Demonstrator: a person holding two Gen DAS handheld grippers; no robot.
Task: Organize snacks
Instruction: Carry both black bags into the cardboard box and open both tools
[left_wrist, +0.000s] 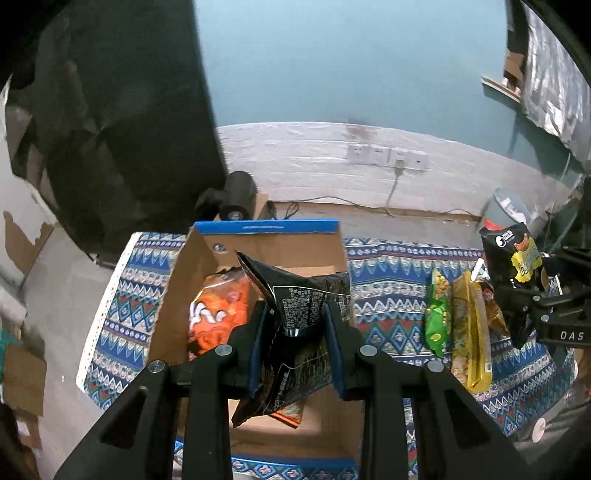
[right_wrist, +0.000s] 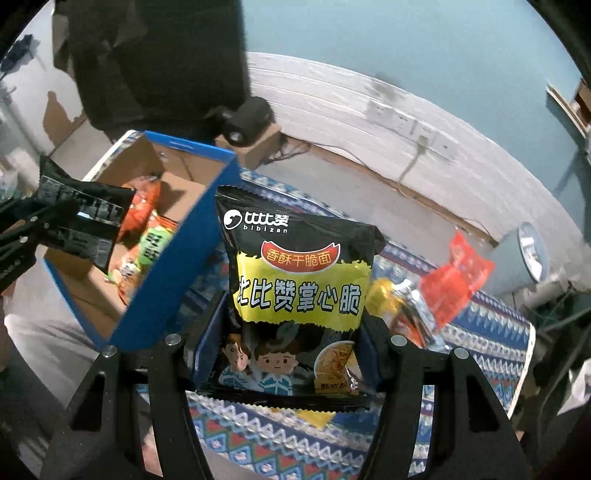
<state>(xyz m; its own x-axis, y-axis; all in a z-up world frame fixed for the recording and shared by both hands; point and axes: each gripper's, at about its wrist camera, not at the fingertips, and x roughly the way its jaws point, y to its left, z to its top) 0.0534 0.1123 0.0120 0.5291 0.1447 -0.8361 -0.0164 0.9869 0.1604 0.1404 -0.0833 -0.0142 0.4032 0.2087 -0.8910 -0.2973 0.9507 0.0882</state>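
Both claws carry snacks toward the cardboard box (left_wrist: 258, 254) at centre frame in the left wrist view, so the loading step looks to be in hand. The left claw (left_wrist: 297, 332) is pressed tight on a crumpled black packet (left_wrist: 306, 306) that hangs over the box's open top, above an orange bag (left_wrist: 216, 314) already lying inside. In the right wrist view the right claw (right_wrist: 291, 354) pinches a black and yellow noodle packet (right_wrist: 301, 291) across its lower half, held above the patterned cloth (right_wrist: 491, 325) of the worktop, just right of the box's blue wall (right_wrist: 177, 266). Next, I judge, the left packet wants lowering and letting go, then the right one lifting over that wall. Still waiting at the right of the left view are a green bag (left_wrist: 437, 314) and a yellow packet (left_wrist: 472, 332); a red wrapper (right_wrist: 456, 277) lies beside them.
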